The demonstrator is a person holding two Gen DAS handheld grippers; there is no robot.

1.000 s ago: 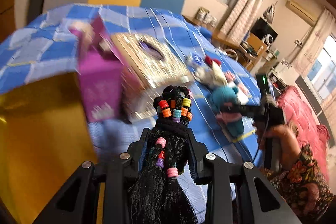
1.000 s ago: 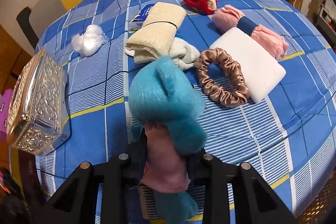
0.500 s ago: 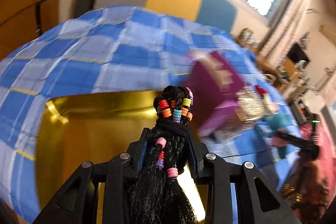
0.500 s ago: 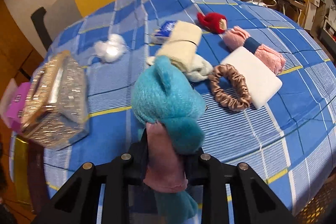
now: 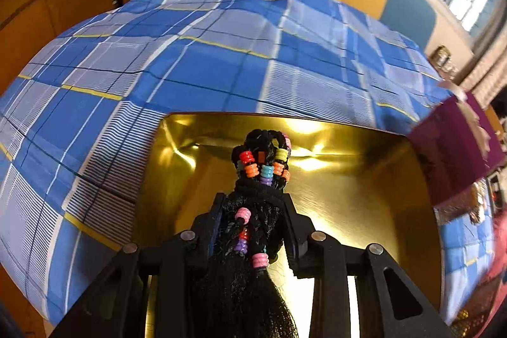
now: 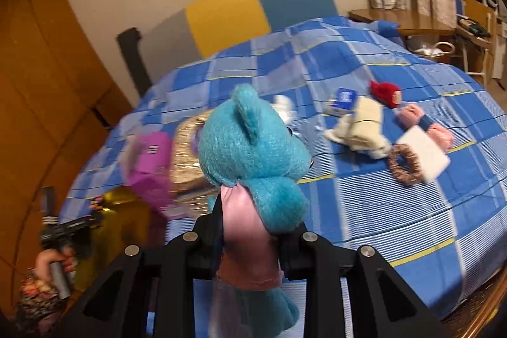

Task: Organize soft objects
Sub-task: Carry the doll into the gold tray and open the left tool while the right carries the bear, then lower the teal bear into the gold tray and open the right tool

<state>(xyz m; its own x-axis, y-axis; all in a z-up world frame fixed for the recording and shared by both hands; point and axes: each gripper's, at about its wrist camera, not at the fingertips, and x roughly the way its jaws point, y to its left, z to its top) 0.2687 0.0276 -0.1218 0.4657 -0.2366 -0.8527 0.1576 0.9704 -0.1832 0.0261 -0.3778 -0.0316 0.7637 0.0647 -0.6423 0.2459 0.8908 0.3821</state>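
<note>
My left gripper (image 5: 253, 230) is shut on a black braided hairpiece with coloured beads (image 5: 263, 167) and holds it over a shiny gold tray (image 5: 364, 205) on the blue checked bedspread (image 5: 190, 68). My right gripper (image 6: 250, 230) is shut on a teal plush bear in a pink dress (image 6: 250, 148), held up above the bed. In the right wrist view the left gripper (image 6: 73, 227) shows at the lower left by the gold tray (image 6: 123, 220).
A purple box (image 6: 149, 167) and a glittery silver pouch (image 6: 187, 154) lie beside the tray. Further right on the bed are a cream cloth roll (image 6: 364, 125), a red plush (image 6: 386, 92), a pink fluffy item (image 6: 424, 125), a scrunchie (image 6: 405, 168) and a white pad (image 6: 424, 154).
My left gripper has swung left with the hairpiece until it is over the gold tray. My right gripper has lifted and tilted up with the bear.
</note>
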